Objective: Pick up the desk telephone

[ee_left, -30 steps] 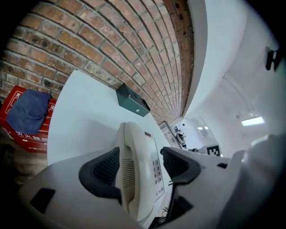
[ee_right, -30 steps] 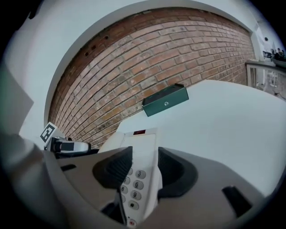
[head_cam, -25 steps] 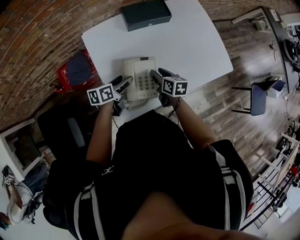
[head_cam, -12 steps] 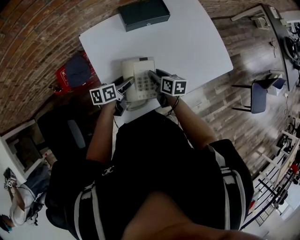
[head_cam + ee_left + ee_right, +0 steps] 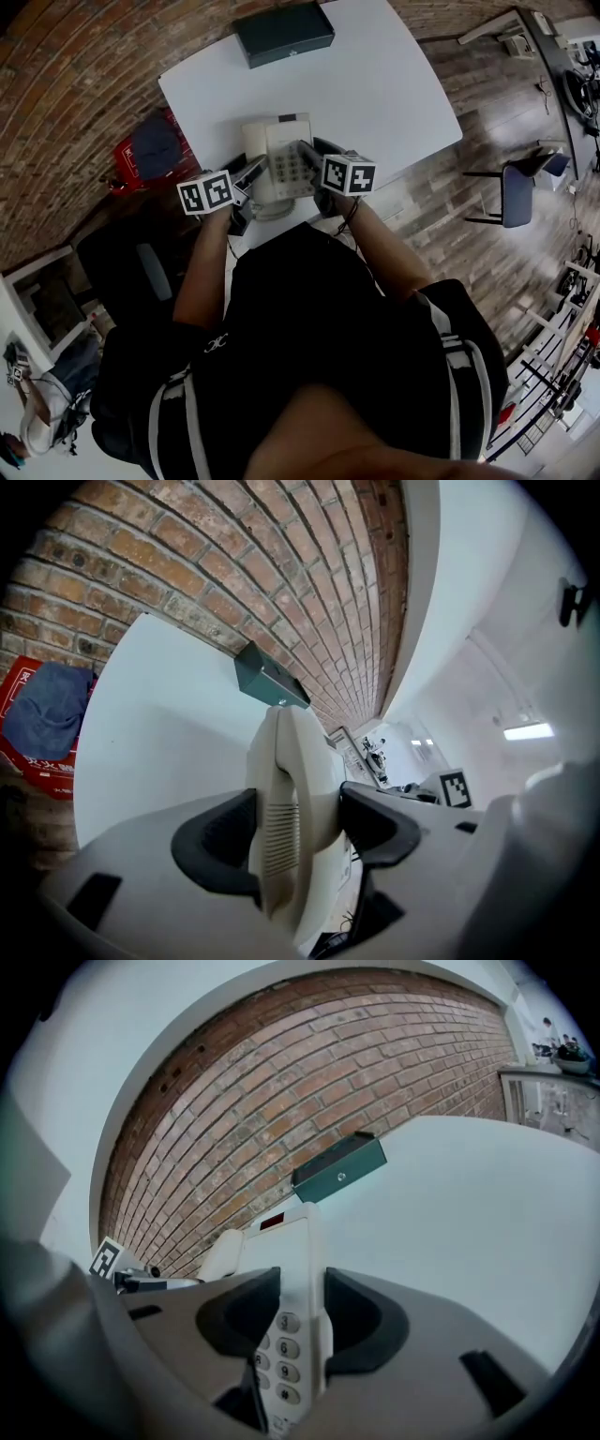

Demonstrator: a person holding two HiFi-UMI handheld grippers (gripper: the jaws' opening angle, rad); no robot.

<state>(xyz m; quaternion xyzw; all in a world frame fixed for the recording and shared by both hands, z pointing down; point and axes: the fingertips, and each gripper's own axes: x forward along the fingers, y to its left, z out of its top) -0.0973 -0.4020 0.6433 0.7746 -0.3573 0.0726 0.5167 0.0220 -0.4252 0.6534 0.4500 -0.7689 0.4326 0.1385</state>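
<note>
Closing tighter than a second ago, left gripper and right gripper clamp the handset and keypad sides of the cream plastic desk telephone. It is by the white table's front edge.

Smooth plastic telephone, matt table

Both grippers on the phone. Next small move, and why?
Probably lift both evenly. Left gripper is closing its fingers around the handset, right gripper closing around the keypad edge of the desk telephone; an uneven lift could unseat the handset.
</note>
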